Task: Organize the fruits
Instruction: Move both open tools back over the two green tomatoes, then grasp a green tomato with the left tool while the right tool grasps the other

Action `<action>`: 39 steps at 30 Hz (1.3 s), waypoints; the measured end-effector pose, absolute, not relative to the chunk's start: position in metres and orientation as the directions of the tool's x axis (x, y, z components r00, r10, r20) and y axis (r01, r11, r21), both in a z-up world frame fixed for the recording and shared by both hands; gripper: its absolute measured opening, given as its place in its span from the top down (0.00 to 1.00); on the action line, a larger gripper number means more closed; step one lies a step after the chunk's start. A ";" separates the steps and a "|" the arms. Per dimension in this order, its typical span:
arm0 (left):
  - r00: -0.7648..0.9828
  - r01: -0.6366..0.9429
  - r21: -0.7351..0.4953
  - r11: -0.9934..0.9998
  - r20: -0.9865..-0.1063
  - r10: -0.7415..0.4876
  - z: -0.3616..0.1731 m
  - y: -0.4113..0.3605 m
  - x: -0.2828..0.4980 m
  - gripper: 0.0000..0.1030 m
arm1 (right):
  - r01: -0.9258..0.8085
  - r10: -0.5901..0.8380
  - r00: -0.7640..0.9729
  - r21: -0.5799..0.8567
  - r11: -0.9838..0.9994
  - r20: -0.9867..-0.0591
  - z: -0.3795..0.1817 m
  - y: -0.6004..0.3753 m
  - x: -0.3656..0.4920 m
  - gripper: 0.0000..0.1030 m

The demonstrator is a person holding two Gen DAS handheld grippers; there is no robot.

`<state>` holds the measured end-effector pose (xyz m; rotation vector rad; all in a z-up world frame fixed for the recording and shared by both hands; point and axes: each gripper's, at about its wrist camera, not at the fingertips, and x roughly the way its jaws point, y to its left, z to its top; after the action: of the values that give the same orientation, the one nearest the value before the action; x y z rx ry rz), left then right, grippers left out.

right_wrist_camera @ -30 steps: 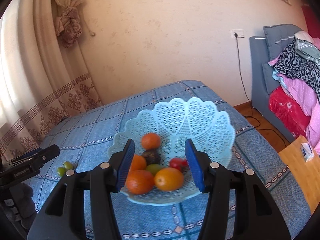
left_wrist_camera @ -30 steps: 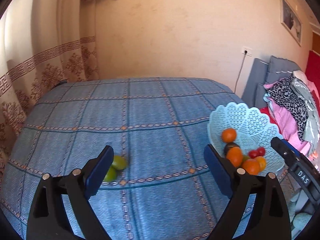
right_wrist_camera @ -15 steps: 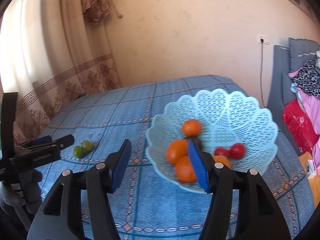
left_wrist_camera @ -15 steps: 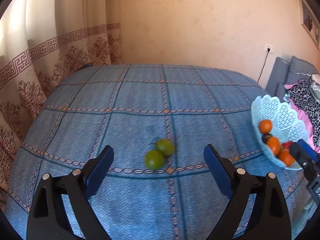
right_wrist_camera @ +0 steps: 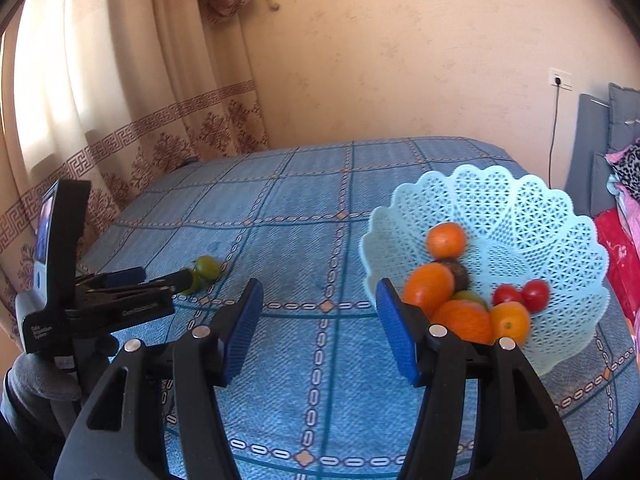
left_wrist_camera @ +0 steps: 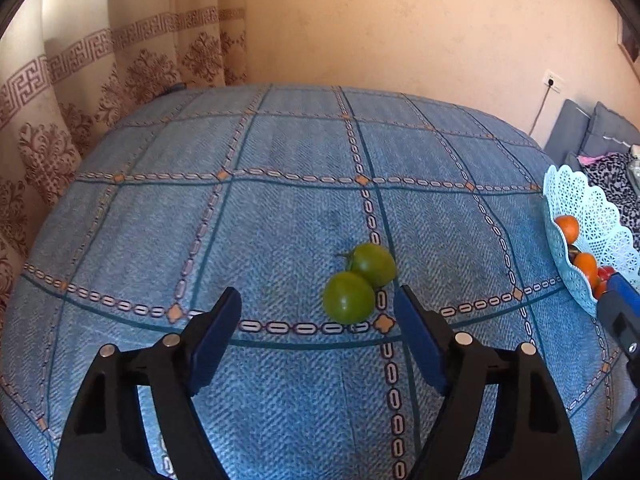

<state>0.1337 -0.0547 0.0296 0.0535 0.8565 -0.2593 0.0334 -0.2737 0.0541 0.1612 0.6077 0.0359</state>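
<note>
Two green tomatoes point(left_wrist_camera: 358, 282) lie touching each other on the blue checked tablecloth point(left_wrist_camera: 280, 208). My left gripper point(left_wrist_camera: 320, 328) is open and empty, just short of them, with the nearer tomato point(left_wrist_camera: 348, 297) close to its right pad. A pale blue lattice basket point(right_wrist_camera: 532, 220) holds oranges point(right_wrist_camera: 446, 240), small red tomatoes point(right_wrist_camera: 520, 294) and a dark fruit. My right gripper point(right_wrist_camera: 318, 320) is open and empty, hovering left of the basket. The left gripper also shows in the right wrist view point(right_wrist_camera: 176, 280), partly hiding the green tomatoes point(right_wrist_camera: 206, 268).
A patterned curtain point(left_wrist_camera: 80, 92) hangs at the table's left and far-left edge. A beige wall stands behind the table. A grey sofa with piled clothes point(right_wrist_camera: 620, 184) is at the right. The basket's rim point(left_wrist_camera: 576, 200) sits at the table's right side.
My left gripper has swung left and closer to the green tomatoes, which now sit near its right pad. My right gripper has shifted left, so the basket is now off to its right.
</note>
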 end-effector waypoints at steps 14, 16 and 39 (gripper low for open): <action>0.591 0.292 -0.086 0.952 -0.767 -0.251 0.014 -0.058 0.143 0.64 | -0.057 0.159 0.768 0.180 0.982 -0.621 0.047 -0.253 0.064 0.41; 0.597 0.297 -0.088 0.951 -0.760 -0.257 0.015 -0.057 0.140 0.67 | -0.075 0.167 0.759 0.169 0.983 -0.630 0.046 -0.247 0.069 0.41; 0.688 -0.023 -0.086 0.996 -0.724 -0.047 0.035 0.016 0.145 0.67 | -0.248 0.239 0.640 0.098 0.964 -0.730 0.003 -0.163 0.150 0.41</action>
<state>0.1447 0.0159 0.0347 -0.0912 0.8123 -0.0130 0.1500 -0.1628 0.0035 -0.0117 0.8312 0.2777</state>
